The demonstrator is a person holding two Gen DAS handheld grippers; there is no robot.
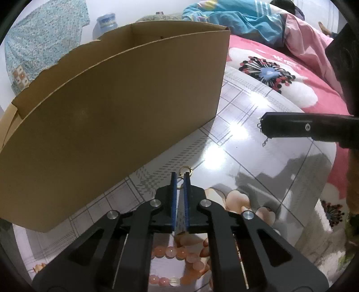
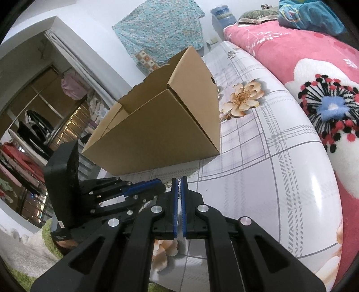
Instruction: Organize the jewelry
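My left gripper (image 1: pixel 180 176) is shut, and a small gold ring (image 1: pixel 185 170) sticks out from between its blue pads. Under it, on the glossy table (image 1: pixel 258 161), lies a pink bead bracelet (image 1: pixel 170 251), partly hidden by the gripper body. My right gripper (image 1: pixel 263 124) reaches in from the right, shut on a thin silver chain (image 1: pixel 261 130) that dangles from its tip. In the right wrist view the right gripper (image 2: pixel 179 179) pinches the silver chain (image 2: pixel 179 187), and the left gripper (image 2: pixel 163 185) sits just to its left, almost touching it.
An open cardboard box (image 1: pixel 112 107) (image 2: pixel 168 125) stands on the table just beyond both grippers. A pink flowered blanket (image 2: pixel 291 56) lies to the right, and a person in blue (image 1: pixel 246 20) rests on it. A mirrored wardrobe (image 2: pixel 40 107) is at the left.
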